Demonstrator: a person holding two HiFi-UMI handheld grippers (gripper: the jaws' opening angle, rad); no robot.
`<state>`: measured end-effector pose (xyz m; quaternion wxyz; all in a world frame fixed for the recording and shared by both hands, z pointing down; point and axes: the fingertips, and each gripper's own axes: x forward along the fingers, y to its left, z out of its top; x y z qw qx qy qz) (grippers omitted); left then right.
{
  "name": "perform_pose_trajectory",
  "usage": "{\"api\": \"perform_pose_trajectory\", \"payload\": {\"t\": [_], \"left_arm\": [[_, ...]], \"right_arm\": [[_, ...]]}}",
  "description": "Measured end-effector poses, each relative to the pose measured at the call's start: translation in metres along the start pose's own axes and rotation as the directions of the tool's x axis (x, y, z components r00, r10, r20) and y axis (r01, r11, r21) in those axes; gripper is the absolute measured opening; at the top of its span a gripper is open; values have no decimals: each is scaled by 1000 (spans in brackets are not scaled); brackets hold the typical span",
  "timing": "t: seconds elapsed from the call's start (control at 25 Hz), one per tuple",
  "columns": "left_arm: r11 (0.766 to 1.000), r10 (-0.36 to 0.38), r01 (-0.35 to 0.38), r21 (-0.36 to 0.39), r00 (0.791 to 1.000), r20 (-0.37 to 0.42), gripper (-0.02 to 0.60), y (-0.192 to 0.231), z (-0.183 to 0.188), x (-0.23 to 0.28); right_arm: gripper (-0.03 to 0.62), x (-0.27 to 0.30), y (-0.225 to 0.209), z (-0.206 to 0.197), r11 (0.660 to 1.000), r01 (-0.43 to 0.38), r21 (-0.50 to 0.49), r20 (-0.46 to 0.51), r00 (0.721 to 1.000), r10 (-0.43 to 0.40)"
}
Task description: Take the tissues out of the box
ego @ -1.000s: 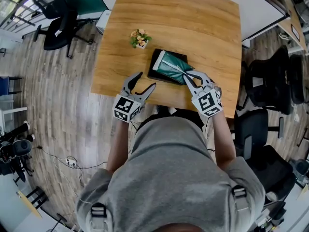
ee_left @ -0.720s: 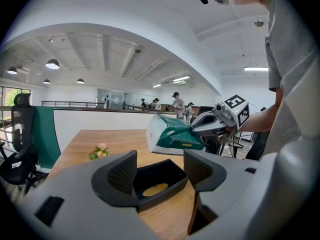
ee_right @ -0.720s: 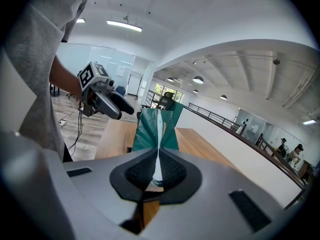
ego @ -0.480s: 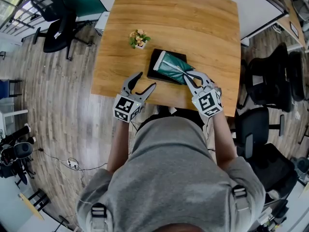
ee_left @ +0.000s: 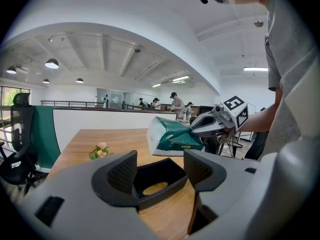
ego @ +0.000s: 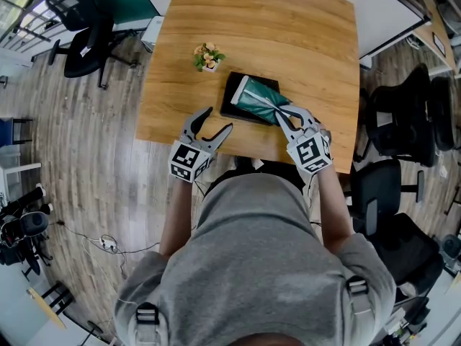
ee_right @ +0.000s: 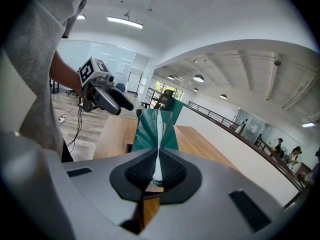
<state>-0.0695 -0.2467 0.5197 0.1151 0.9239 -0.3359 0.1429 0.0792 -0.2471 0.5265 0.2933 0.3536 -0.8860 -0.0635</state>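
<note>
Right claw (ego: pixel 279 111) clenched on tissue pack (ego: pixel 253 98), which stretches toward 10 o'clock above box (ego: pixel 228 109); left claw (ego: pixel 220 119) released.

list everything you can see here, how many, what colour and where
table: one, light wood, middle of the head view
box: one, black, open, on the table towards its near edge
tissue pack: one, green with a white end, raised over the box, pinched by the right tool
flower pot: one, small, white with green leaves, on the table beyond and left of the box
office chairs: several, black, on the wood floor at both sides of the table
shirt: one, grey, on the person
left tool: one, grey, open and empty, left of the box
right tool: one, grey, shut on the tissue pack
</note>
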Motion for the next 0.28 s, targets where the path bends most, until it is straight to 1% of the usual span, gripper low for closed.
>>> {"api": "perform_pose_trajectory", "payload": {"t": [0.28], "left_arm": [[1000,1,-1,3,1000,2,305,2,0,1]], "right_arm": [[8,2,-2,-3,1000,1,-11,-17,1000,-2]]}}
